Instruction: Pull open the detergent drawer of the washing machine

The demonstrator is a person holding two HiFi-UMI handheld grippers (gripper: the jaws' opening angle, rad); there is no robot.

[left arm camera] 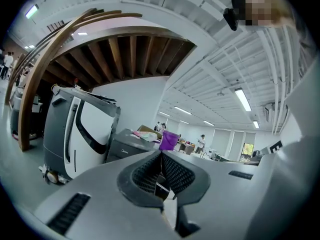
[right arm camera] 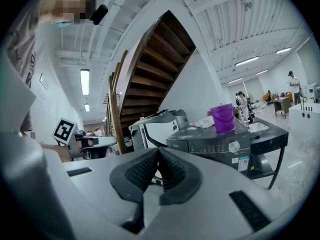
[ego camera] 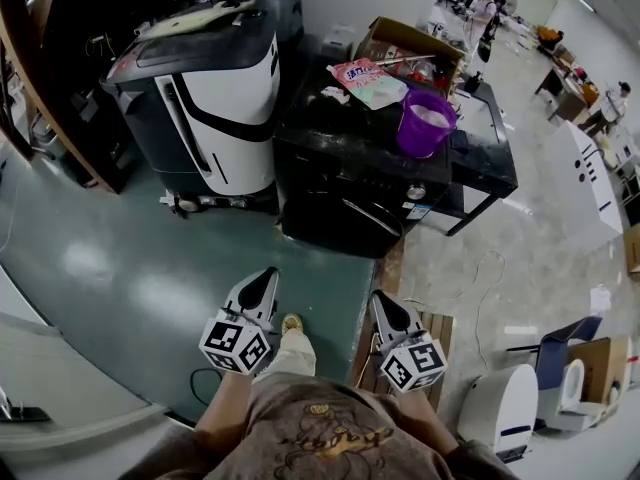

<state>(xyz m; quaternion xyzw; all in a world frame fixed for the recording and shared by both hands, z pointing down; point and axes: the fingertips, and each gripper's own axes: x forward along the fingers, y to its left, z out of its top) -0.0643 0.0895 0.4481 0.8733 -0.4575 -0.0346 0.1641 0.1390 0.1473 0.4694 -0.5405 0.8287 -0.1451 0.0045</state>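
A dark front-loading washing machine (ego camera: 345, 173) stands ahead on the floor. It carries a purple bucket (ego camera: 428, 120) and a pink detergent bag (ego camera: 368, 80) on its top. Its control panel with a round knob (right arm camera: 233, 146) faces me; the drawer's outline at the panel's left is too small to make out. My left gripper (ego camera: 268, 280) and right gripper (ego camera: 382, 300) are held side by side well short of the machine, both shut with nothing between the pads. The machine (left arm camera: 127, 146) and bucket (left arm camera: 169, 140) show beyond the left gripper (left arm camera: 161, 154). The right gripper (right arm camera: 158, 150) points level at the machine (right arm camera: 210, 146).
A white-and-black machine (ego camera: 215, 98) stands left of the washer. A black table (ego camera: 490, 163) adjoins it on the right, with a cardboard box (ego camera: 405, 40) behind. Wooden stairs (ego camera: 40, 98) rise at the far left. White appliances (ego camera: 505, 408) sit at the lower right. My shoe (ego camera: 291, 323) is between the grippers.
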